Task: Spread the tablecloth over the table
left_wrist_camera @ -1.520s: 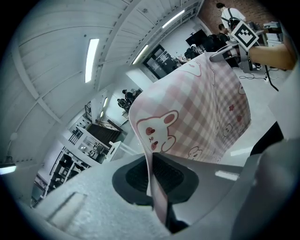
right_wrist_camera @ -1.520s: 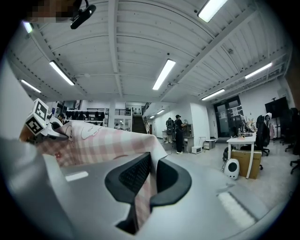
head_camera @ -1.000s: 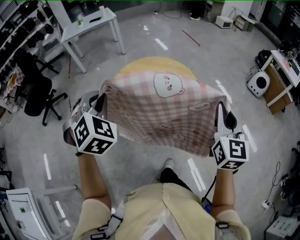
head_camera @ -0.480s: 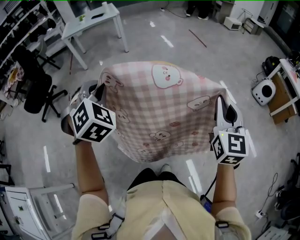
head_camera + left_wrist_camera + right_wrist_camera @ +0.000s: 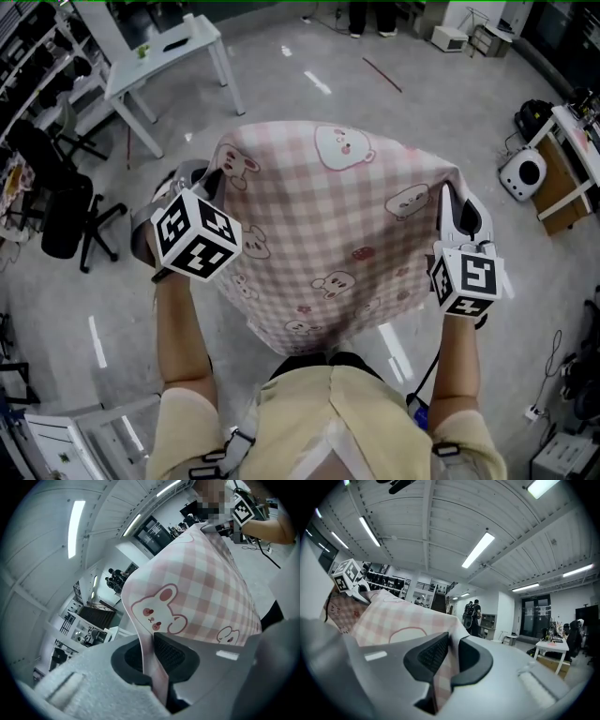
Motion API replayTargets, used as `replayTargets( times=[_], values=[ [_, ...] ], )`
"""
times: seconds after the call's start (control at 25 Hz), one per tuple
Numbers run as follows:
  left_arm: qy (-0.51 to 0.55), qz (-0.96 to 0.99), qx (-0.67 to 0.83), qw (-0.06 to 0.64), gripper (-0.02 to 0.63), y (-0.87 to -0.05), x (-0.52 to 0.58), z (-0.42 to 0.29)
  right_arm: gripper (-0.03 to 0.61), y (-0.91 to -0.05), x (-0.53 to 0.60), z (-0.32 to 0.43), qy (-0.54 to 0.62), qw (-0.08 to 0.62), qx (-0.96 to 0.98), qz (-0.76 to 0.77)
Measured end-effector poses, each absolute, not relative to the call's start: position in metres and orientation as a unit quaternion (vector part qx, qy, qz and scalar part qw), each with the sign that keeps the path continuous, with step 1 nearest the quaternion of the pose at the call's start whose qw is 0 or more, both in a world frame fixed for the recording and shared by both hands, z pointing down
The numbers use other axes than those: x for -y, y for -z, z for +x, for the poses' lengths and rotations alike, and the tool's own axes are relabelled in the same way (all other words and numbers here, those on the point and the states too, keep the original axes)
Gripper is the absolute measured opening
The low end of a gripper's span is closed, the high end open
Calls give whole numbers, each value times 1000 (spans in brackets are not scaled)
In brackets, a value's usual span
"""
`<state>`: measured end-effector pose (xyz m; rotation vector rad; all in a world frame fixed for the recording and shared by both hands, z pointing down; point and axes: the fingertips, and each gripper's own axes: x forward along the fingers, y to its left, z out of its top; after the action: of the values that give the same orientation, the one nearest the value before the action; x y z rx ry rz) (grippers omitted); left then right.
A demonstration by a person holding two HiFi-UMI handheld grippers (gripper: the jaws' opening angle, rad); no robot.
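The pink checked tablecloth with bunny prints hangs stretched between my two grippers, held up in the air in front of me. My left gripper has the cloth's left corner between its pads; its jaws are opening, and the cloth still sits pinched there. My right gripper is shut on the right corner, with the cloth running away to the left. The cloth hides the round table below it.
A white table stands at the far left, with a black office chair beside it. At the right are a desk and a round white device on the floor. People stand far off.
Both grippers have carried the stretched cloth across the room. The yellow round table top that showed beyond the cloth is now covered from view, and the cloth hangs lower toward my body.
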<state>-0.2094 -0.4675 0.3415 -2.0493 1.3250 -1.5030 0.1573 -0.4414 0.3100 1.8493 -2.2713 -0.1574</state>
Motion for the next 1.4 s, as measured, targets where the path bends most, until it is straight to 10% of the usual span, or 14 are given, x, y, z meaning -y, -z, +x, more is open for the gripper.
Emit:
replayTargets(
  times=[1.4],
  values=[
    [608, -714, -341, 59, 37, -539, 552, -208, 49, -497, 506, 156, -41, 186, 789, 584]
  ],
)
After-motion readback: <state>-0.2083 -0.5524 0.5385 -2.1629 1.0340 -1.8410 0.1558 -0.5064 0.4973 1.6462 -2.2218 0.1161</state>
